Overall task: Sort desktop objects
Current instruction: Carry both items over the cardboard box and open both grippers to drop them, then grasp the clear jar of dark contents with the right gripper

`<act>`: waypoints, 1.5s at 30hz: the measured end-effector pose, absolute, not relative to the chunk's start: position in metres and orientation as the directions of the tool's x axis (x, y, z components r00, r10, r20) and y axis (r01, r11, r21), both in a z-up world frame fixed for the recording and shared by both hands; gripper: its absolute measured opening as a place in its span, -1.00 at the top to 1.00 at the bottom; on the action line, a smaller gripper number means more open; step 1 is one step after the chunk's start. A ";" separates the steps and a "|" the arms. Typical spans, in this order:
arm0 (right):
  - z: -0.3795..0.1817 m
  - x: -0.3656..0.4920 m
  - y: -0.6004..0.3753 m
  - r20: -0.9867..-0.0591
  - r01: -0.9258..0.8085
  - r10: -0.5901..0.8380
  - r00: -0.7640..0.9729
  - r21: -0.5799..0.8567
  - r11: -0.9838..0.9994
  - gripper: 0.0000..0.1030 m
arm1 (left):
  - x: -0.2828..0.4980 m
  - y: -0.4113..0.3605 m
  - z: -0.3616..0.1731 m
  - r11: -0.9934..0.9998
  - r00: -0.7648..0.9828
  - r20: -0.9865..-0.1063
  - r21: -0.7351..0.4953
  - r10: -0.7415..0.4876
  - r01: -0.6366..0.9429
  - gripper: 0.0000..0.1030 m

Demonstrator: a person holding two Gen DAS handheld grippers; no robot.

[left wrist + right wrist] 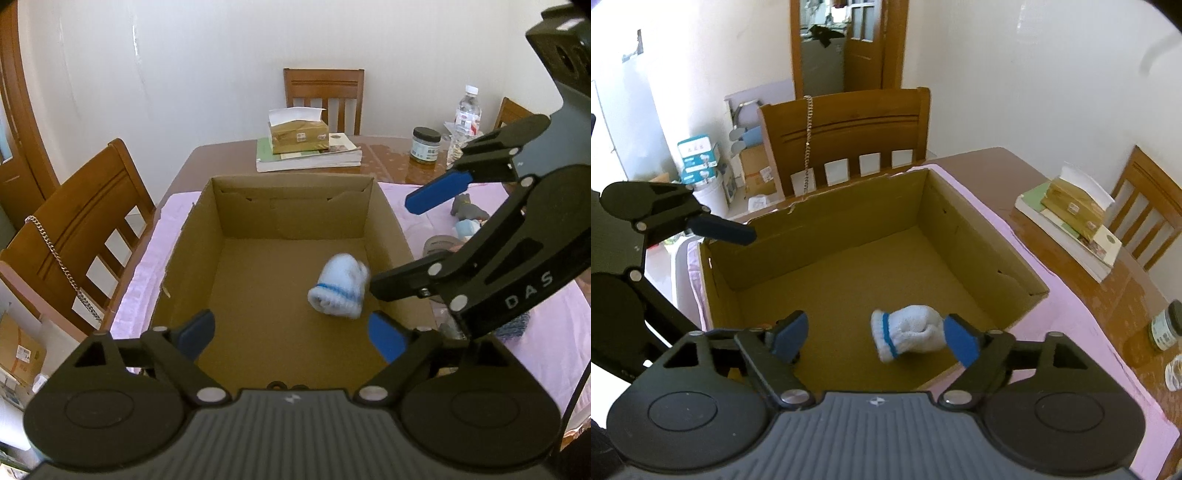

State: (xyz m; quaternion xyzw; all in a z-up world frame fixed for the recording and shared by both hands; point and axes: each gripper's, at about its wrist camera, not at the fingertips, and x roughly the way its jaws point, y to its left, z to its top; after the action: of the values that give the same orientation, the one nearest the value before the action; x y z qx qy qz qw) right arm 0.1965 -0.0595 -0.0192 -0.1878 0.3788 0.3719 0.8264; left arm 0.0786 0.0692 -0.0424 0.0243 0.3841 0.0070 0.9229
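Pink-clothed table (546, 321), one cardboard box (291, 192), one rolled sock (338, 290) inside (blurred), two tools (left tool (291, 334), right tool (875, 338)) spread wide, empty.

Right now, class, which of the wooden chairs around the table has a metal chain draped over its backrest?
The chair beside the cardboard box bears the chain; the chair behind the tissue box has none.

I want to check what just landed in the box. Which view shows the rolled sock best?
The right wrist view: the sock is sharp, its blue band clear, lying on the box floor. The left wrist view shows it blurred.
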 end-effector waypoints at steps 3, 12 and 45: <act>-0.017 0.194 -0.066 -0.763 -0.743 0.469 0.445 -0.022 0.669 -0.73 | 0.078 0.067 -0.041 0.999 0.709 -0.705 0.047 0.026 0.010 -0.77; -0.010 0.177 -0.097 -0.748 -0.688 0.453 0.485 -0.007 0.725 -0.84 | 0.071 0.066 -0.038 1.000 0.714 -0.701 0.011 0.002 0.009 -0.80; -0.101 0.162 -0.135 -0.831 -0.814 0.475 0.289 0.047 0.579 -0.96 | 0.033 0.015 -0.032 0.998 0.717 -0.697 -0.051 -0.003 -0.046 -0.84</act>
State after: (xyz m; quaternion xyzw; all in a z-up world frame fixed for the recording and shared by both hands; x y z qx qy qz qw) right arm 0.1618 -0.1348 -0.1011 -0.1978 0.4287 0.4141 0.7782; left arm 0.0328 0.0149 -0.0320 -0.0326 0.3762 0.0118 0.9259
